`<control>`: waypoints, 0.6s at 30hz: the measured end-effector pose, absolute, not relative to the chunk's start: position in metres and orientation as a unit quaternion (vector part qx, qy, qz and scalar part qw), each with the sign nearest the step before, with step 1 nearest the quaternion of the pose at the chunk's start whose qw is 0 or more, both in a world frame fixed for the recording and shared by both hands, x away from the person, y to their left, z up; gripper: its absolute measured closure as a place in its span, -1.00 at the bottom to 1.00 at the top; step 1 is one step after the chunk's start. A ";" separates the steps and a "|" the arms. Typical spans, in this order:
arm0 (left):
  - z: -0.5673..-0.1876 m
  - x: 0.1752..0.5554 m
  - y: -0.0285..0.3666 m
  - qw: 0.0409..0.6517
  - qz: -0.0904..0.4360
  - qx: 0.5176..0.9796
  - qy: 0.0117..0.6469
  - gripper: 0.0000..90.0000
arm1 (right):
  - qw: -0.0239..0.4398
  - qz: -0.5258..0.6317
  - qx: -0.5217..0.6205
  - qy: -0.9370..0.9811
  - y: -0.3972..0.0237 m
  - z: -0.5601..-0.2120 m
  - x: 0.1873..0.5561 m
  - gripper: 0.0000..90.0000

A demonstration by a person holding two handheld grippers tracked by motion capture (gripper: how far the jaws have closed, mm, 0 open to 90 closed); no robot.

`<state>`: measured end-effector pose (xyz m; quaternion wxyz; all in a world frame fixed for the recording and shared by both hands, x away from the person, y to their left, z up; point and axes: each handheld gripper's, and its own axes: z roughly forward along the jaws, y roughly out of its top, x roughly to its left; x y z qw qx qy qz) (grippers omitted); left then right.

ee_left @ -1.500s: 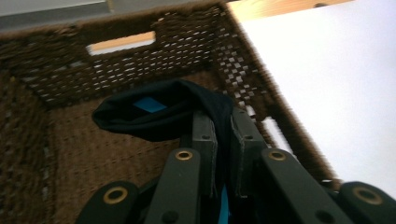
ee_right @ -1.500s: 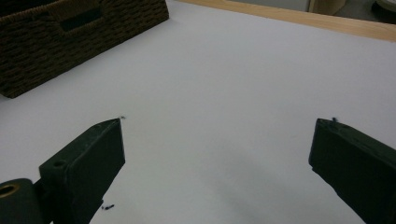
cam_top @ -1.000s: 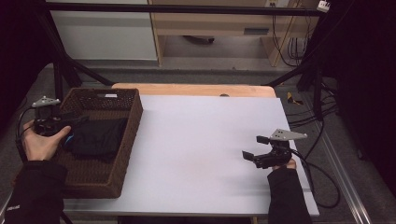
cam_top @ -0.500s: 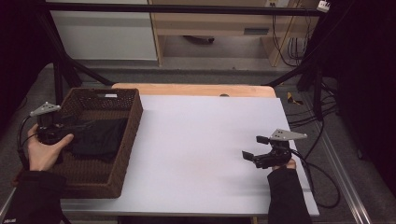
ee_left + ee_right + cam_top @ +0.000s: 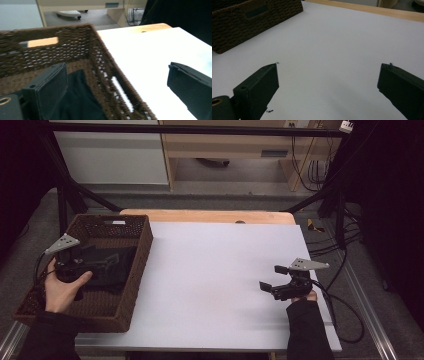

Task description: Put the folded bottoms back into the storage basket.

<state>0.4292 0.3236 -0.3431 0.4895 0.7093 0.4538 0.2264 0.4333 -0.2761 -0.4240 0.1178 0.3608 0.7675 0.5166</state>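
Black cloth (image 5: 107, 265) is left in the wicker basket (image 5: 137, 265) at the desk's (image 5: 220, 270) left edge; the left gripper's (image 5: 92, 262) jaws have just been spread, holding nothing. Withdrawal seems next; the right gripper (image 5: 270, 280) is held agape, empty.

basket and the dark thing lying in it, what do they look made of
The basket looks like woven wicker or rattan, dark brown and matt: the left gripper view shows plaited strands with light through the gaps in its wall. The dark thing inside looks like soft black cloth, matt, lying limp and flat on the basket floor; which fabric it is cannot be told.
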 end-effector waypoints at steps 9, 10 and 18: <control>-0.355 0.423 0.296 0.496 0.221 0.722 0.429 -0.92 | 0.116 0.517 0.361 0.768 -0.275 -0.424 0.433 -0.91; -0.359 0.421 0.292 0.499 0.217 0.722 0.427 -0.92 | 0.116 0.518 0.360 0.767 -0.275 -0.424 0.433 -0.91; -0.373 0.419 0.275 0.498 0.203 0.735 0.412 -0.92 | 0.113 0.518 0.359 0.768 -0.275 -0.425 0.433 -0.91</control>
